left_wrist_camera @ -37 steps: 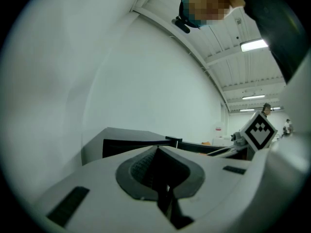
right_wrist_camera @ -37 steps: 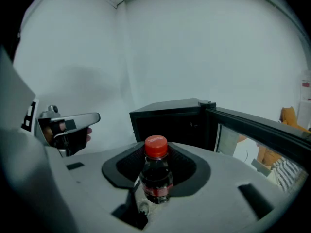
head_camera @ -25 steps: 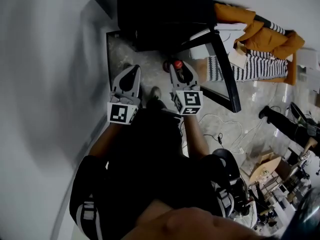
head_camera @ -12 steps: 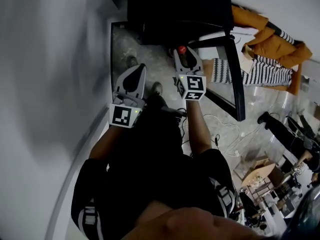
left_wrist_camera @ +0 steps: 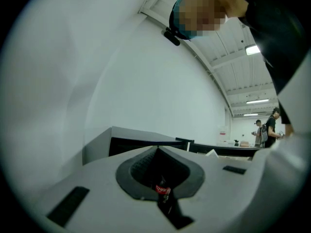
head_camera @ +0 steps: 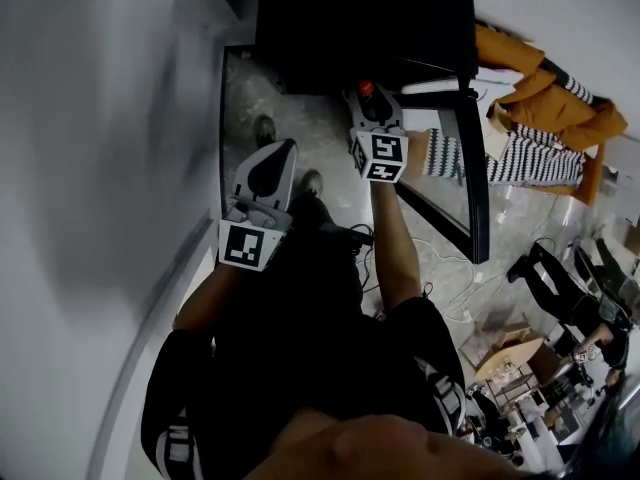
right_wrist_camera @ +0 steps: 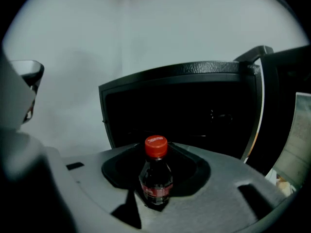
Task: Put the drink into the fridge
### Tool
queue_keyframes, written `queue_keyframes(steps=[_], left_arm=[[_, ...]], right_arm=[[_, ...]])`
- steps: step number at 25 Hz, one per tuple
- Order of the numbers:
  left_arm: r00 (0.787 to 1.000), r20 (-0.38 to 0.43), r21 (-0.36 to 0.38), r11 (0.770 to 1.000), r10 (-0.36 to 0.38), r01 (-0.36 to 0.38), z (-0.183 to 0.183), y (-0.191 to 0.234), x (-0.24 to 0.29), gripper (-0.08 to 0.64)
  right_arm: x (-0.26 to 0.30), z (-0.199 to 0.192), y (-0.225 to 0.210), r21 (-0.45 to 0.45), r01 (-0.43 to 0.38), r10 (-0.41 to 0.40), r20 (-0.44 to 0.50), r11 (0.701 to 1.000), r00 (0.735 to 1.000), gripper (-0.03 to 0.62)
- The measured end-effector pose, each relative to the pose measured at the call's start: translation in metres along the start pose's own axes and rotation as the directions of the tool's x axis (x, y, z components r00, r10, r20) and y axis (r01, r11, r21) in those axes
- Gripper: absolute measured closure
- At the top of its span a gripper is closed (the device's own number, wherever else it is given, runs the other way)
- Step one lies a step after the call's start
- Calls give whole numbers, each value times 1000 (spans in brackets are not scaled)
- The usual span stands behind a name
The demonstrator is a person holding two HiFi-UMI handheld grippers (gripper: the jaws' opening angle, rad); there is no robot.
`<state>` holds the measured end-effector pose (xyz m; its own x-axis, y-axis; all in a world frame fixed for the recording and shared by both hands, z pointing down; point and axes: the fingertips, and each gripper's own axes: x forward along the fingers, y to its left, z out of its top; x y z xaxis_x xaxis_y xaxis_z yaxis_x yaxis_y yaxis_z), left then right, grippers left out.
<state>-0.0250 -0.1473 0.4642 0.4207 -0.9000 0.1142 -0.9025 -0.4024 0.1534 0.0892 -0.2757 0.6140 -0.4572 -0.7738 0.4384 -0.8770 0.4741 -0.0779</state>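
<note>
- Your right gripper (right_wrist_camera: 155, 193) pinches the drink (right_wrist_camera: 156, 169) upright, aimed at the open fridge (right_wrist_camera: 194, 74) for loading.
- Your left gripper (head_camera: 283, 151) hangs back, pressed together, empty.

Drink bottle label (right_wrist_camera: 154, 192): red band with white script, too small and dim to read.
Bottle cap (right_wrist_camera: 156, 146): pale print on the red top, illegible.
Right marker cube (head_camera: 379, 156): black-and-white square code, no letters.
Left marker cube (head_camera: 247, 245): black-and-white square code, no letters.
Wall sign (left_wrist_camera: 222, 132): red and white, too distant to read.
Legible wording: none.
</note>
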Motion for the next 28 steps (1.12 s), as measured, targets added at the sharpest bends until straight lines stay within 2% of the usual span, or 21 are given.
queue_keyframes(steps=[7,15,28], left_arm=[[999,-12,31,999,-35,35,-13,-1,14,555],[1000,-1,28,999,-25,25,-16,5,20,555],[1000,-1,23,1000,-8,8,-30,13,28,555]], right_arm=[[39,-28,-21,-23,11,-11,-4,1000,1000,459],[80,-50,-32,-26,17,-16,13,1000,1000,459],[131,-95,-45,2,39,-39,-12,999,999,459]])
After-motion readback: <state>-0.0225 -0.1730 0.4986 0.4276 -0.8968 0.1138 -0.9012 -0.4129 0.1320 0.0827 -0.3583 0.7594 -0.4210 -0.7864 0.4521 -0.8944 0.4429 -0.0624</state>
